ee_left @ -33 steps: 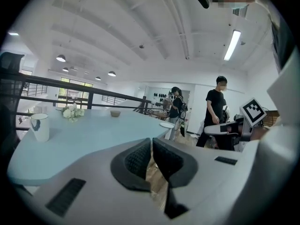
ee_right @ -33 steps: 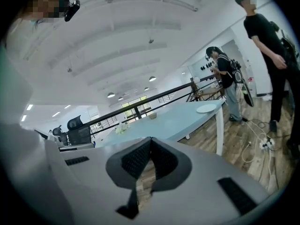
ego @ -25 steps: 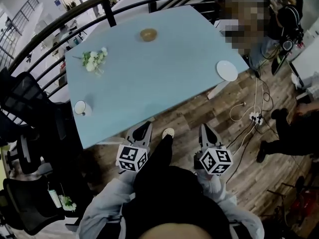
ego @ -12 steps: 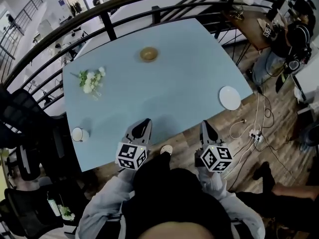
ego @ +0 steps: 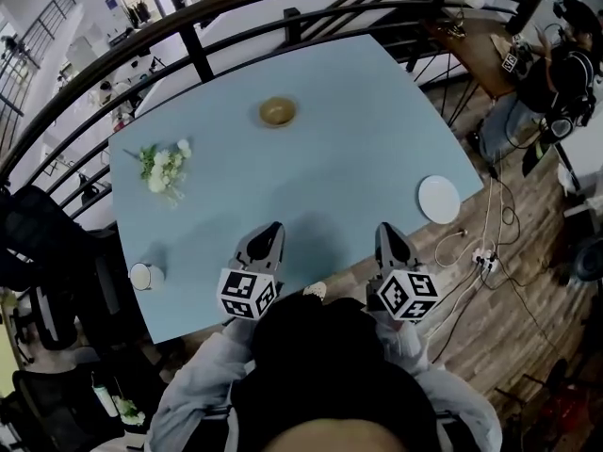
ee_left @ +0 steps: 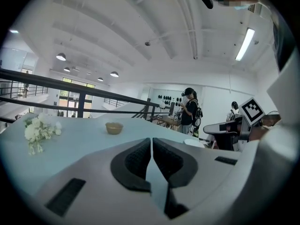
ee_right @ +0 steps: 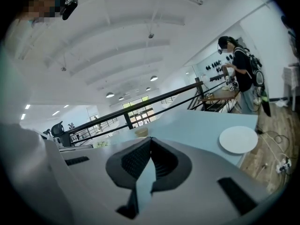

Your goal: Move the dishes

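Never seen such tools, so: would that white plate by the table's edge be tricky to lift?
The white plate looks flat and stiff, so probably hard to get under. It looks smooth, maybe slippery. Near the table edge, a push might drop it.

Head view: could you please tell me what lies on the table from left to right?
flowers → bowl → plate; the cup overlaps the flowers sideways, so I leave it out.

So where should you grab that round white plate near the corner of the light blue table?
By its rim. The round white plate lies flat on the light blue table, so only its thin edge can be pinched. It sits close to the table's edge, so probably come in low from that side with the right gripper, opening its shut jaws first.
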`<action>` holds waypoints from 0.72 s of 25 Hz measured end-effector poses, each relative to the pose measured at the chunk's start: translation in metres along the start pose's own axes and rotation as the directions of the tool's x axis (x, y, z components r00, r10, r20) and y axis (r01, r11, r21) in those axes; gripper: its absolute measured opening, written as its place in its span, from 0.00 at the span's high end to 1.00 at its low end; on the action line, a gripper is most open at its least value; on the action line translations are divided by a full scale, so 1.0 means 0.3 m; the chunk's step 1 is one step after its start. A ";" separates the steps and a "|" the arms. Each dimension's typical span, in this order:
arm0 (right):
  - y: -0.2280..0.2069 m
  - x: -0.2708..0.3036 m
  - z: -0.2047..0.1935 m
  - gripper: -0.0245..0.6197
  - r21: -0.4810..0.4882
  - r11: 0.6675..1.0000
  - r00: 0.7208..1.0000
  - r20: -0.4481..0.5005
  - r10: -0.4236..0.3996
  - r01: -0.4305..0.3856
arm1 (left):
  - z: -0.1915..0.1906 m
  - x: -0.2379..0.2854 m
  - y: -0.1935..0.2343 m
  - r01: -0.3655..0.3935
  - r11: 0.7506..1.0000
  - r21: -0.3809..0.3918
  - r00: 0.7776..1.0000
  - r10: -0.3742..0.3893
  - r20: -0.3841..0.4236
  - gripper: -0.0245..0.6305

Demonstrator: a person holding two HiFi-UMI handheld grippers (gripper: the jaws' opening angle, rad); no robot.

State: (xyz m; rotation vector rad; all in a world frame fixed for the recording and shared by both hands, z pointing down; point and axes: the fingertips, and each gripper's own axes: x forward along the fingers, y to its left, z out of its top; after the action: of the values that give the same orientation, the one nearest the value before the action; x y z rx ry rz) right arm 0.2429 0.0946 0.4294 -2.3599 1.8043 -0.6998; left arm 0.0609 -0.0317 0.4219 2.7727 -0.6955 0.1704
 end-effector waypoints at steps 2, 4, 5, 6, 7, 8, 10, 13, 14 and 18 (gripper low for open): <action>-0.004 0.013 -0.005 0.95 0.002 1.000 1.000 -0.009 0.001 -0.001 | -0.002 0.011 -0.003 0.002 1.000 0.007 1.000 -0.002 -0.006 0.92; -0.010 0.018 -0.018 0.95 0.003 1.000 1.000 -0.026 0.004 -0.004 | -0.009 0.014 -0.009 0.000 1.000 0.015 1.000 0.000 -0.016 0.92; -0.014 0.018 -0.026 0.95 0.003 1.000 0.999 -0.035 0.005 -0.005 | -0.015 0.013 -0.012 -0.001 1.000 0.016 1.000 0.002 -0.021 0.92; -0.018 0.019 -0.032 0.95 0.004 1.000 0.999 -0.043 0.005 -0.005 | -0.019 0.013 -0.014 -0.003 1.000 0.015 1.000 0.003 -0.024 0.92; -0.022 0.021 -0.034 0.95 0.005 1.000 0.999 -0.047 0.005 -0.004 | -0.021 0.014 -0.014 -0.004 1.000 0.012 1.000 0.004 -0.026 0.92; -0.024 0.025 -0.032 0.95 0.007 1.000 0.999 -0.049 0.005 -0.005 | -0.022 0.018 -0.012 -0.005 1.000 0.008 1.000 0.005 -0.026 0.92; -0.030 0.036 -0.021 0.95 0.009 1.000 0.999 -0.047 0.010 -0.010 | -0.020 0.036 -0.012 -0.007 1.000 0.000 1.000 0.007 -0.028 0.92; -0.065 0.045 -0.008 0.95 0.017 1.000 0.998 -0.060 0.010 -0.009 | -0.028 0.089 -0.031 -0.001 1.000 -0.010 0.999 0.000 -0.045 0.92; -0.086 0.046 -0.005 0.95 0.020 1.000 0.998 -0.065 0.005 -0.003 | -0.032 0.113 -0.043 0.005 1.000 -0.012 0.999 -0.006 -0.054 0.92; -0.203 0.027 0.027 0.95 0.041 0.998 0.997 -0.057 -0.045 0.048 | -0.049 0.226 -0.129 0.073 0.997 -0.006 0.993 -0.073 -0.091 0.92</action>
State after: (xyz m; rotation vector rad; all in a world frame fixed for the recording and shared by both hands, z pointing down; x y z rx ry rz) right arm 0.3021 0.1037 0.4452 -2.3854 1.7425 -0.8100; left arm 0.1381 -0.0247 0.4388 2.7632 -0.5710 0.2783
